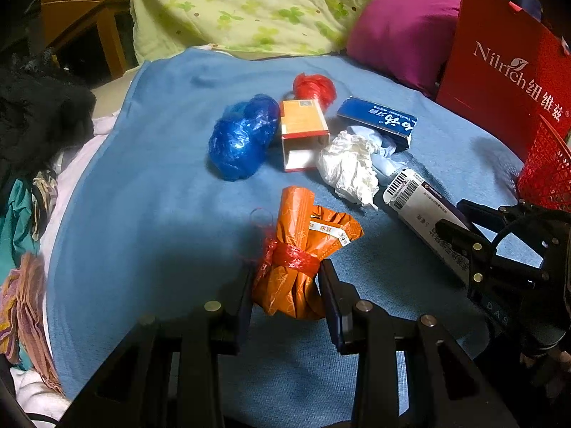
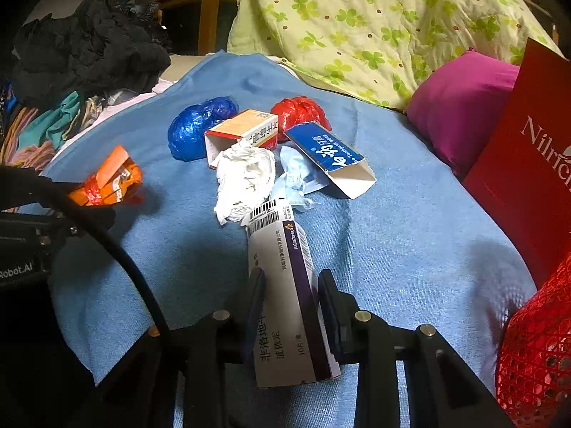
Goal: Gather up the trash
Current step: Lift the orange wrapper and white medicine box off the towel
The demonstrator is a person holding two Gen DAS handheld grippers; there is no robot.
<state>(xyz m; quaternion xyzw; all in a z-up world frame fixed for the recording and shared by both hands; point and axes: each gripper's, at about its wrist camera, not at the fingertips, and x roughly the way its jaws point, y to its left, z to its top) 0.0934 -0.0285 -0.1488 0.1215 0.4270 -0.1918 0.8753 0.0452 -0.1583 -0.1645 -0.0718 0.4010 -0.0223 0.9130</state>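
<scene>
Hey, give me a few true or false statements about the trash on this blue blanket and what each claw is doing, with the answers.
1. The left claw grips an orange wrapper bundle. True.
2. The right claw is empty. False: it is shut on the white and purple medicine box.
3. The crumpled white tissue lies inside the red mesh basket. False: it lies on the blue blanket.
4. The blue toothpaste box is open at one end. True.

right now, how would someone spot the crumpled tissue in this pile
On the blue blanket, find the litter cluster in the middle. The crumpled white tissue lies in front of the open orange-and-white carton, beside a pale blue face mask; it is the only plain white wad.
</scene>
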